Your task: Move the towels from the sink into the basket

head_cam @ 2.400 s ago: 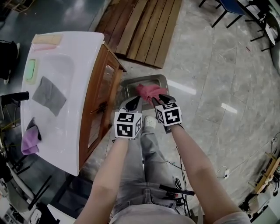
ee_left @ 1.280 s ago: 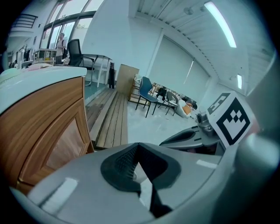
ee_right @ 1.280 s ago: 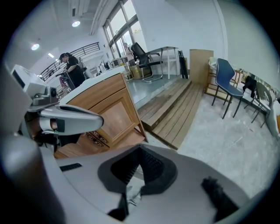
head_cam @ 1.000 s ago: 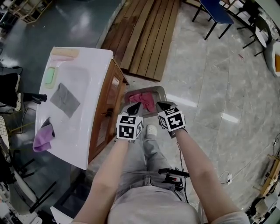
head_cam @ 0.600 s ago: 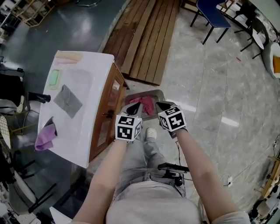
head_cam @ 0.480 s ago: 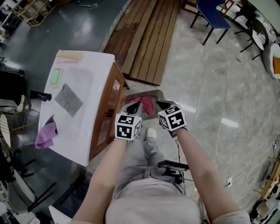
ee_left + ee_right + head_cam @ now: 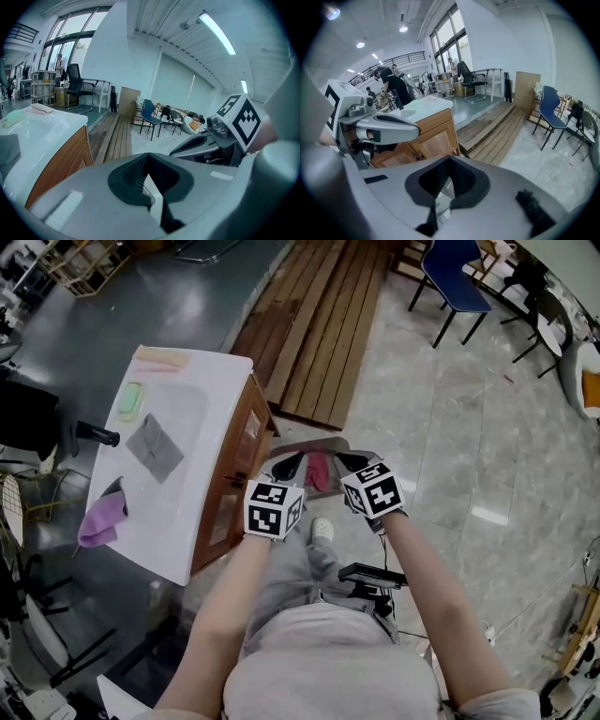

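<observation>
**Head view, key.** Your left hand-held gripper [image 7: 289, 465] and right hand-held gripper [image 7: 351, 461]: both clenched, nothing between jaws, side by side above basket [image 7: 281, 448] on floor at your 12 o'clock. Pink towel [image 7: 318, 471] lies in basket between gripper tips, so it needs no grip. Sink [image 7: 192, 395] at 9 o'clock: grey towel [image 7: 155, 447] flat in basin, purple towel [image 7: 101, 519] bunched at edge toward 8 o'clock. Both towels await transfer. Judgement: empty jaws leave you free for next pick; open them before reaching.
</observation>
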`<state>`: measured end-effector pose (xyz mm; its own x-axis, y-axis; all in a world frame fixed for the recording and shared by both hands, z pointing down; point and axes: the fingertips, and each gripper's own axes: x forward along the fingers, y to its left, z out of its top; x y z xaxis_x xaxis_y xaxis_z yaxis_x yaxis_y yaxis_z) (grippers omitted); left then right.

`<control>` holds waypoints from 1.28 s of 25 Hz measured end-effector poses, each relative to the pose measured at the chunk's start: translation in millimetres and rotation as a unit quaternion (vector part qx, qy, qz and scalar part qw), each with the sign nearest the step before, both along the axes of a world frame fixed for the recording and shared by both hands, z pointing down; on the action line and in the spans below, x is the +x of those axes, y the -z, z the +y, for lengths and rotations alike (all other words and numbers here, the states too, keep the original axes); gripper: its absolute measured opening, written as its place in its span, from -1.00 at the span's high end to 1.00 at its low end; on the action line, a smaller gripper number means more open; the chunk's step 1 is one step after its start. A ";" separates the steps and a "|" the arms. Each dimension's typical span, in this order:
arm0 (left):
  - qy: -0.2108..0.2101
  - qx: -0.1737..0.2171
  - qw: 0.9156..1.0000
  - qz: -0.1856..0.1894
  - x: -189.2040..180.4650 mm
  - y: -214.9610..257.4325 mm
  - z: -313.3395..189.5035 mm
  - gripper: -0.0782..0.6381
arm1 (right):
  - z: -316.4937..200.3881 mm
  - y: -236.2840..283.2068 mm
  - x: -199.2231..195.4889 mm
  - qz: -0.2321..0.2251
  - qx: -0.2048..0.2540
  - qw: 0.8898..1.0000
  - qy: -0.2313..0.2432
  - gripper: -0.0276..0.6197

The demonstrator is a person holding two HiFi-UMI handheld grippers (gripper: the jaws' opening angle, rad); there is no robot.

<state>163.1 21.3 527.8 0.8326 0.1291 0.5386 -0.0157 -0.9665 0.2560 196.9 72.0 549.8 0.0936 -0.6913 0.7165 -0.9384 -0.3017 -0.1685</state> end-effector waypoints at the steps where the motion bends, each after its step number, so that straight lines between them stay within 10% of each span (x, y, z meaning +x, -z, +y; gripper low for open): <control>1: 0.001 0.001 1.000 0.003 -1.0 3.6 -0.3 0.77 | -0.4 3.2 0.2 0.000 0.003 1.000 -0.001 0.86; 32: 0.015 0.052 0.989 0.136 -5.2 128.4 -8.6 0.77 | -14.0 162.0 -12.2 0.103 0.157 0.982 -0.008 0.86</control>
